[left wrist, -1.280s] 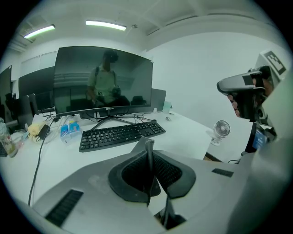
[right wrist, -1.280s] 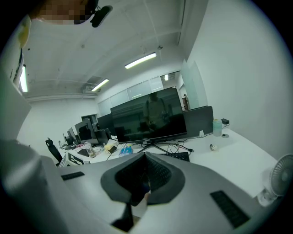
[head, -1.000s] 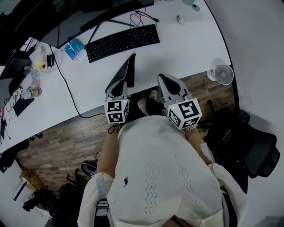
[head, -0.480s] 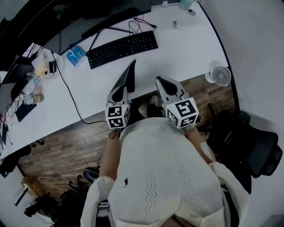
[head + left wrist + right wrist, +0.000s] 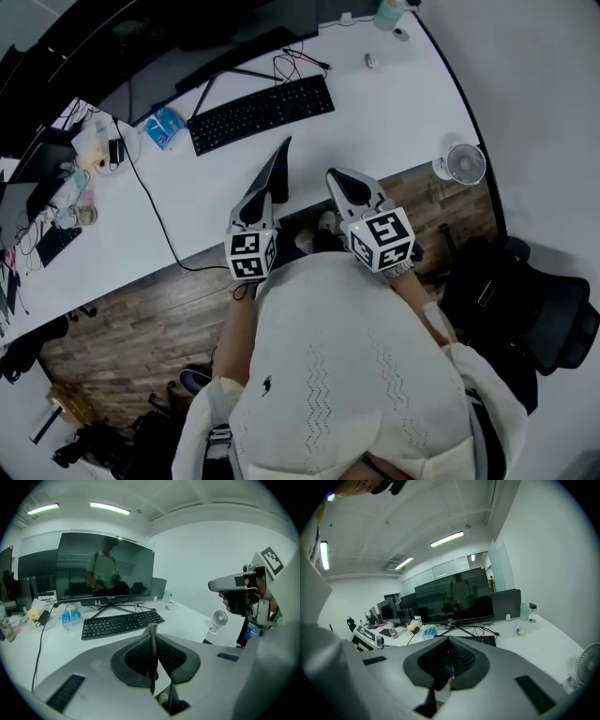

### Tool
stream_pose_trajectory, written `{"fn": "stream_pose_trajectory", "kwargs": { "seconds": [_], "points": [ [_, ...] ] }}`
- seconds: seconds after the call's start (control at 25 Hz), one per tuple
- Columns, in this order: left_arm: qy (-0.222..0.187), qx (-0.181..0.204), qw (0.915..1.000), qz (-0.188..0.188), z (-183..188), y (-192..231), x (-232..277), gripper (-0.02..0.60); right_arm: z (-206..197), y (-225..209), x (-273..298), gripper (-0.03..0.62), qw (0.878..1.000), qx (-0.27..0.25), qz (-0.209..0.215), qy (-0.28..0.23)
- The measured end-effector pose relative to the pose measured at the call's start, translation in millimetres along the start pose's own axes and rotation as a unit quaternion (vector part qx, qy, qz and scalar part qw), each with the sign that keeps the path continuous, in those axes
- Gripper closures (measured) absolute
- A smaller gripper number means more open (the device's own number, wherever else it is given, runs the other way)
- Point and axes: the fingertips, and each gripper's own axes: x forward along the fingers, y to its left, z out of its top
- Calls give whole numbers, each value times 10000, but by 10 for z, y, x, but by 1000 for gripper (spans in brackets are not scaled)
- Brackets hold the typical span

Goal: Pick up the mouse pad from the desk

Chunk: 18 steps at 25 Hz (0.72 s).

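The mouse pad is a thin black sheet held off the white desk, standing on edge above the desk's front edge. My left gripper is shut on its lower part. In the left gripper view the mouse pad shows edge-on as a dark strip pinched between the jaws of the left gripper. My right gripper hovers beside it to the right, apart from the pad, jaws together with nothing held. In its own view the right gripper points over the desk toward the monitor.
A black keyboard lies beyond the grippers, with a monitor behind it. A blue pack, clutter and a black cable are at the left. A small white fan and a black chair stand at the right.
The left gripper stays shut on the pad and both grippers keep their pose; the desk has slid slightly up and away in the head view.
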Motion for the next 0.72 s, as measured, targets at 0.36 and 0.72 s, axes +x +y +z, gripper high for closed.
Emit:
{"fn": "stream_pose_trajectory", "kwargs": {
  "seconds": [0.36, 0.72],
  "points": [
    [-34, 99, 9999, -129, 73, 66, -72, 548, 35, 99, 98, 593, 10000, 95, -23, -18],
    [-109, 73, 9996, -248, 213, 166, -123, 548, 99, 190, 210, 593, 9999, 111, -104, -79]
  ]
}}
